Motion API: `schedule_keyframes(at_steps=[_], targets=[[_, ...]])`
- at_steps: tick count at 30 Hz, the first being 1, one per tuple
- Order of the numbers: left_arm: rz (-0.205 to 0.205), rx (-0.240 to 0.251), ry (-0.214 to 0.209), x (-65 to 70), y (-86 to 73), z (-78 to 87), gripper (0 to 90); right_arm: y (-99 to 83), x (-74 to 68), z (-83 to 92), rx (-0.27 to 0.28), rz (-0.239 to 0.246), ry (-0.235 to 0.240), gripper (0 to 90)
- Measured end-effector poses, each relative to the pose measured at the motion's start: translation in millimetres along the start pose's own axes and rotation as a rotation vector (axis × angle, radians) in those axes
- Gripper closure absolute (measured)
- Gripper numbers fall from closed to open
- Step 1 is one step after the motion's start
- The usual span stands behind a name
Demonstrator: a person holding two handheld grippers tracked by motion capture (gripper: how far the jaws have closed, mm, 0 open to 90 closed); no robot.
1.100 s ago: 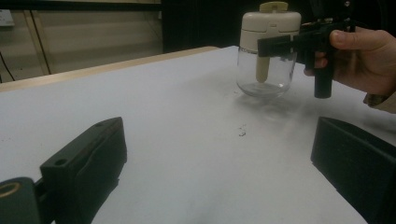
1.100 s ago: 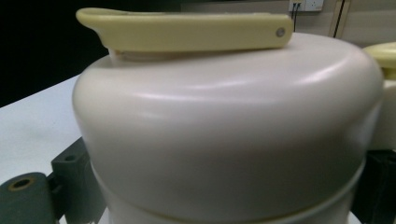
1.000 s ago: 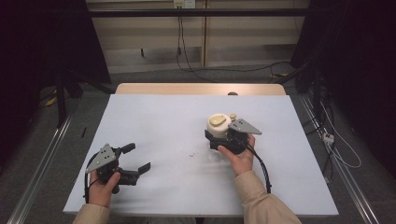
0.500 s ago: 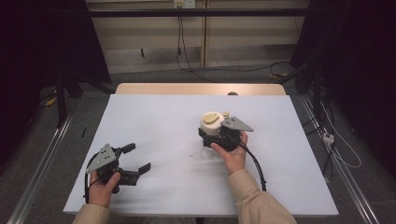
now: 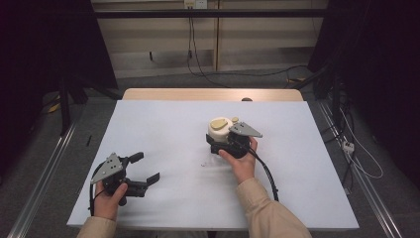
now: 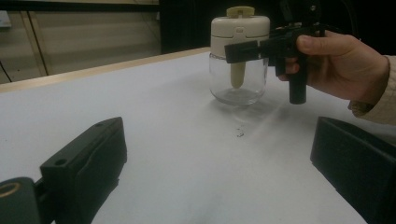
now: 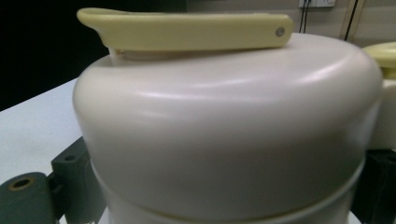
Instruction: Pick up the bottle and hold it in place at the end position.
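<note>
Dark curtains and a pale wall with hanging cables back the high view, where a white table (image 5: 163,129) carries a glass jar with a cream lid (image 5: 221,130) right of centre. The right gripper (image 5: 220,144) sits against the jar's near side, its grey plate covering much of it, so the jaw tips are hidden there. The left gripper (image 5: 144,168) rests on the table near the front left corner, well apart from the jar, jaws spread wide and empty. A small dark speck (image 5: 202,164) lies on the table between them.

From the left gripper view, its own two black jaws stand far apart with bare table between. Farther off the jar (image 6: 238,56) stands upright, clear glass below, a yellowish tube hanging inside. The right gripper (image 6: 243,50) has one jaw laid across the lid's front; the other jaw is behind the jar. The hand (image 6: 343,65) holding it is cut off at the sleeve.

Up close in the right gripper view, the lid (image 7: 224,130) sits between both jaws, whose edges peek out at either lower corner, pressed to its sides. A yellow lever (image 7: 187,30) lies flat on top; the glass is out of frame.
</note>
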State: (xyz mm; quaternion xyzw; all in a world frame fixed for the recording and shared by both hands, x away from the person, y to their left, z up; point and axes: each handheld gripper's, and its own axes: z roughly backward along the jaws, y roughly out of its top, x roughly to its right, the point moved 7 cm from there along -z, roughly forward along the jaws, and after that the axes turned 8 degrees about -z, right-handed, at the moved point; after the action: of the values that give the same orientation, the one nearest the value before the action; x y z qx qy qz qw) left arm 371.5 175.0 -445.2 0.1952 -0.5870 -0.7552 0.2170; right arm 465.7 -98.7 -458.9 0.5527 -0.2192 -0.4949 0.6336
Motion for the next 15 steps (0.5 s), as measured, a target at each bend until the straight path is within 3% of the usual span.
schedule_keyframes(at_steps=[15], targets=[[0.006, -0.001, 0.000, -0.8, -0.8, 0.4, 3.4, -1.9, -3.5, -13.9, -0.014, 0.002, 0.013, 7.0]])
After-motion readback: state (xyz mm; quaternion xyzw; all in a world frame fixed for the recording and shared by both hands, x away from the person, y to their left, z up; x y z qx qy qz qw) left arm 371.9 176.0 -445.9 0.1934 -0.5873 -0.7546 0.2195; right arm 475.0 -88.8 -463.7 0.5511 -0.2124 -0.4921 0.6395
